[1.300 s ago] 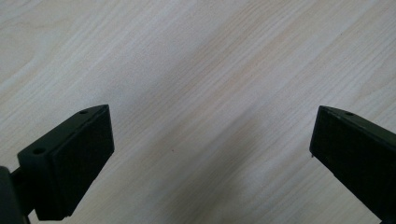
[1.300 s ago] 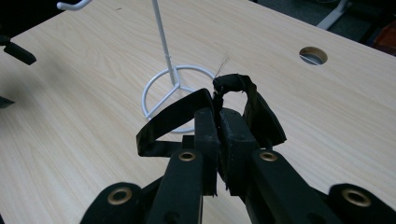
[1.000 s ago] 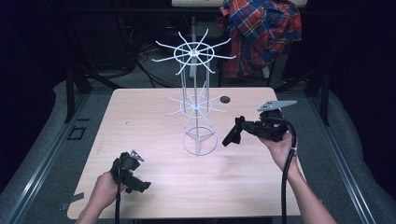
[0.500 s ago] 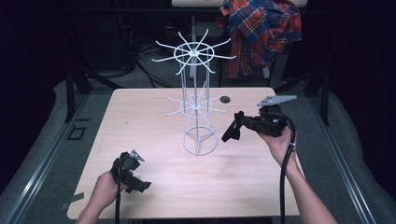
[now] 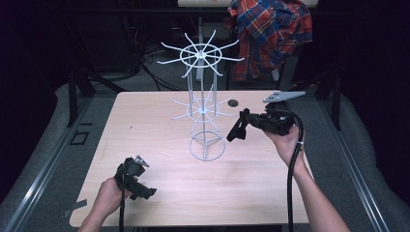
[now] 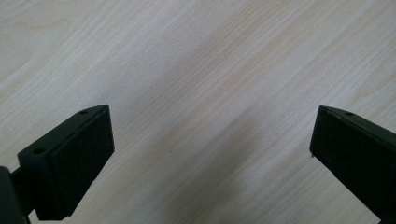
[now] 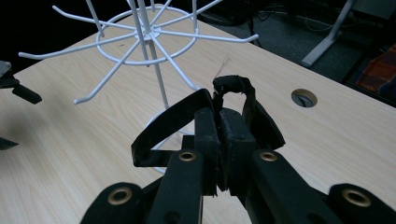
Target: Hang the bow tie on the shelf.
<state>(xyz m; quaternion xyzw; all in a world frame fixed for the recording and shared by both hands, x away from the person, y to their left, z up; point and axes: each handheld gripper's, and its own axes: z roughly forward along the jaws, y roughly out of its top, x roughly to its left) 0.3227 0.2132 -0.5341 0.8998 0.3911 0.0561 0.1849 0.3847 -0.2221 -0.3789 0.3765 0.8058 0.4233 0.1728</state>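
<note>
Table: a pale wood-grain table (image 5: 159, 121) across the middle of the high view, its far edge at mid-frame, its near edge at the bottom.
Table hole: a round cable hole (image 5: 233, 102) near the far edge, right of centre; in the right gripper view it sits at the right, mid-height.
Rack: a white wire rack (image 5: 203, 104) stands upright at the centre of the high view, ring base on the wood, two tiers of spokes above.
Right gripper: the right gripper (image 5: 238, 129) is held above the table at centre right, just beside the rack's base, pointing toward the left of the frame.
Right jaws: pressed together on a black strap (image 7: 233, 86), which loops out past the pads at the middle of the right gripper view.
Left gripper: the left gripper (image 5: 145, 191) sits low at the lower left of the high view, near the table's front edge.
Left jaws: wide apart over bare wood in the left gripper view.
Room: dark; a plaid shirt (image 5: 270, 29) hangs at the upper right, probably over a stand, though the dimness hides it.
Floor: grey floor (image 5: 43, 159) around the table, with a metal rail along each side.
</note>
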